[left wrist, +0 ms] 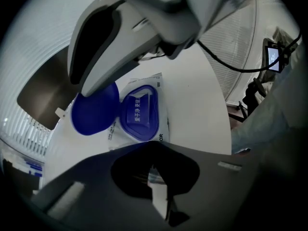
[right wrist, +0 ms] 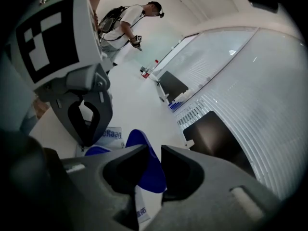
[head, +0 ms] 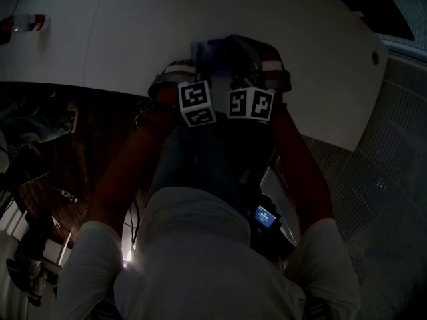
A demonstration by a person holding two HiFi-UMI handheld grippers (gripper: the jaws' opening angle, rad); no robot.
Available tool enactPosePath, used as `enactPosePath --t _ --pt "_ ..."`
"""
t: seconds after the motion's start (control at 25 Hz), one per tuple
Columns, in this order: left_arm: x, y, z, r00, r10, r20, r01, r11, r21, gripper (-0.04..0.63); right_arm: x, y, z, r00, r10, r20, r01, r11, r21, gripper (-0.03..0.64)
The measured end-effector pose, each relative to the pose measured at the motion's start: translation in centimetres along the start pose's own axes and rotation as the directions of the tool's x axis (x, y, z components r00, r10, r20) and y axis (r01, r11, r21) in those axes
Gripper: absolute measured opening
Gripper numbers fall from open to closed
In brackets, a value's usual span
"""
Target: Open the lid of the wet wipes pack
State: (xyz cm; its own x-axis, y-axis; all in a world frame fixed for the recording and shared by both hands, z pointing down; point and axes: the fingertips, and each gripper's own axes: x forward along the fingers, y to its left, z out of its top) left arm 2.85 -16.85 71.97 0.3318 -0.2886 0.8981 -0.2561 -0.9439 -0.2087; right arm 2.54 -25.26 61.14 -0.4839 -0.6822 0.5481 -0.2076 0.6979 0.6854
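Observation:
The wet wipes pack (left wrist: 144, 88) is white and lies flat on the white table (left wrist: 202, 100). Its round blue lid (left wrist: 95, 110) is swung back to the left beside the blue labelled base (left wrist: 139, 112). My left gripper (left wrist: 155, 177) is at the pack's near edge, shut on it, with a strip of white wrapper in its slit. A finger of my right gripper (left wrist: 103, 42) hangs over the lid, tip at its far edge. In the right gripper view the right gripper (right wrist: 153, 150) has a narrow gap between its jaws. The lid (right wrist: 151, 172) shows through and below that gap, with no pad visibly pressing on it.
In the dark head view both marker cubes (head: 196, 103) (head: 251, 104) sit close together at the table's near edge (head: 133, 89). A bottle (head: 23, 23) lies far left. Far down the table are small bottles (right wrist: 149, 70) and a standing person (right wrist: 127, 25). A dark panel (right wrist: 216, 134) lies on the right.

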Motion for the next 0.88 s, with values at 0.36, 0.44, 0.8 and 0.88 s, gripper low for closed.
enactPosePath --t 0.36,0.44,0.8,0.88 --pt "-0.2 0.0 -0.1 1.0 -0.006 0.019 0.006 1.0 -0.014 -0.011 4.6 -0.8 -1.6 0.998 0.064 -0.006 -0.064 0.998 -0.014 0.084" --pt "-0.2 -0.1 -0.1 1.0 -0.009 0.02 0.009 1.0 -0.015 -0.011 5.5 -0.6 -2.3 0.997 0.077 -0.014 -0.077 0.997 -0.011 0.084" --pt "-0.1 -0.1 0.0 1.0 -0.007 0.027 0.007 1.0 -0.016 -0.008 7.9 1.5 -4.8 0.989 0.135 -0.052 -0.135 0.991 0.008 0.032" --pt "-0.1 0.0 0.0 1.0 -0.005 0.027 0.006 1.0 -0.016 -0.008 8.1 1.5 -4.9 0.989 0.135 -0.052 -0.134 0.991 0.015 0.014"
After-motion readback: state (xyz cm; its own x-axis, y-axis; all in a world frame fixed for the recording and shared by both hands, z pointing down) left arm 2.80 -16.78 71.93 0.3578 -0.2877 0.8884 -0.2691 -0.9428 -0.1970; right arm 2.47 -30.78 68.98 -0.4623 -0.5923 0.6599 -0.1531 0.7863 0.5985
